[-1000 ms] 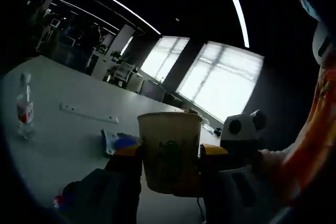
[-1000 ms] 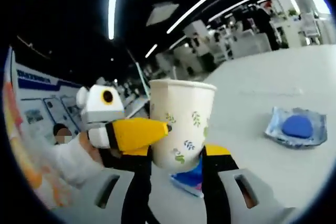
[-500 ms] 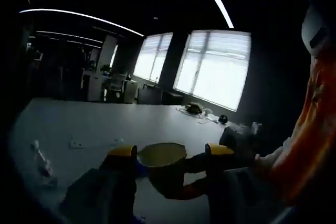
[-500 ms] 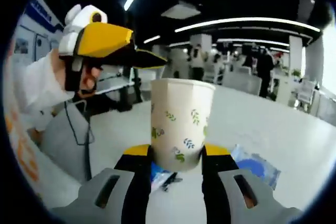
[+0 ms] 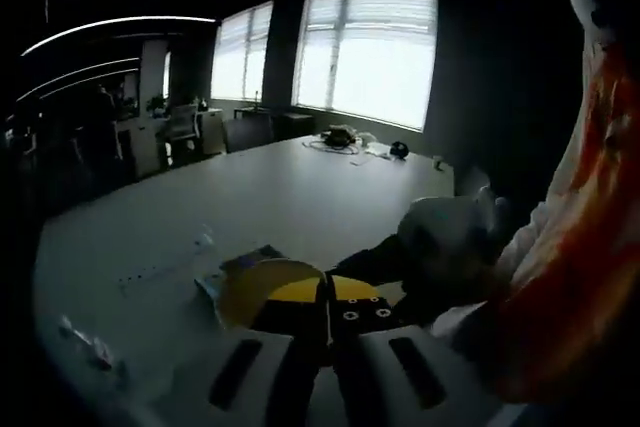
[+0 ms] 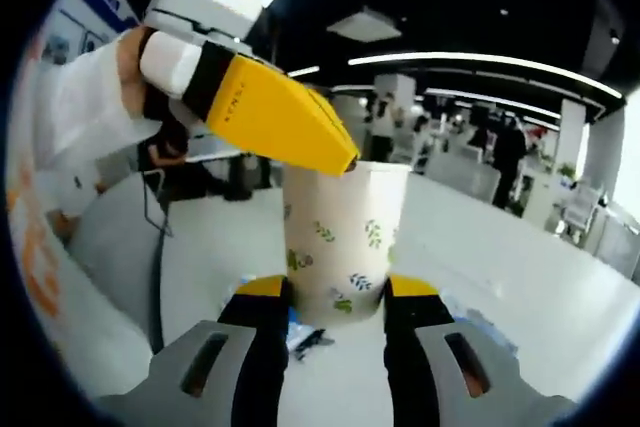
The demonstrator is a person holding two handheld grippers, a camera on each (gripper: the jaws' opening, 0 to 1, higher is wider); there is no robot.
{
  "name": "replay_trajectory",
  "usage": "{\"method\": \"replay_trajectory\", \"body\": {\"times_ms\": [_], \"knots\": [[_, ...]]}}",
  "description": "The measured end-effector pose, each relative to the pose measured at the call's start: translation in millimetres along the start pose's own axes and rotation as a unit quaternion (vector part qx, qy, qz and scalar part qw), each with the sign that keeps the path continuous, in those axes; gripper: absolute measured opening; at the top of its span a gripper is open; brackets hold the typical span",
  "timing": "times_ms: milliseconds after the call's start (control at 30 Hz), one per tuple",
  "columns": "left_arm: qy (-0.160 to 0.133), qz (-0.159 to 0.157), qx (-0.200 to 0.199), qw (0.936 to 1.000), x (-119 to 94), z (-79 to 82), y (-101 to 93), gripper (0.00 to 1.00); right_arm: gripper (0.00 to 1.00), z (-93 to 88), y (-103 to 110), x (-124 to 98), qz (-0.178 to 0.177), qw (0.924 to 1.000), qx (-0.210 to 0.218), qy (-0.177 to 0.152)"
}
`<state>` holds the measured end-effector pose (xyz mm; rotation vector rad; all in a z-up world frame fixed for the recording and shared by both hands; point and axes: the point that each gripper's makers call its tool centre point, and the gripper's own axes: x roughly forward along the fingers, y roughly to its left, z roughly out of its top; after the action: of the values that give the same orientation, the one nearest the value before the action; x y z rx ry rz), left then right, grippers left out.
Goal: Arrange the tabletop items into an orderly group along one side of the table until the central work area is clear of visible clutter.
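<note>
A white paper cup [image 6: 343,242] with a leaf print stands upright between my right gripper's [image 6: 335,297] jaws, which are shut on its lower half above the white table [image 6: 560,297]. My left gripper [image 6: 345,159] comes in from the upper left as one closed yellow beak, its tip touching the cup's rim. In the left gripper view, my left gripper [image 5: 325,297] has its jaws pressed together over the cup's yellowish mouth [image 5: 262,292]. The hand holding the right gripper [image 5: 445,247] is blurred just beyond.
A blue packet [image 6: 298,322] and a small black item [image 6: 312,343] lie under the cup. A bottle [image 5: 88,345] lies at the near left, with a white power strip [image 5: 160,267] further in. Cables and small things [image 5: 345,139] sit at the far end. People stand in the background [image 6: 505,147].
The left gripper let go of the cup, rose above it and shut, its tip now at the rim. The right gripper still holds the cup. Both views have swung.
</note>
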<state>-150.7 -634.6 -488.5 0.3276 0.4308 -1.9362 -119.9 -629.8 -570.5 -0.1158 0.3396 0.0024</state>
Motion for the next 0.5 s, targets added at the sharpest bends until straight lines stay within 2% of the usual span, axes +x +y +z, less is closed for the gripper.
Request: {"method": "replay_trajectory", "body": {"times_ms": [133,200,333,500], "knots": [[0.010,-0.004,-0.021,0.9997,-2,-3.6,-0.5,0.00,0.35,-0.4,-2,1,-0.002,1.0000,-0.008,0.003],[0.015,-0.005,-0.017,0.9997,-3,-4.9,-1.3,0.00,0.34,-0.1,-2,1,-0.005,0.9998,-0.016,0.004],[0.068,-0.007,0.039,0.9969,-5,-19.8,-2.7,0.00,0.34,-5.0,3,5,0.003,0.9989,-0.042,0.021],[0.101,-0.004,0.057,0.9932,-5,-26.9,-2.0,0.00,0.34,-8.2,6,6,0.009,0.9986,-0.044,0.029]]}}
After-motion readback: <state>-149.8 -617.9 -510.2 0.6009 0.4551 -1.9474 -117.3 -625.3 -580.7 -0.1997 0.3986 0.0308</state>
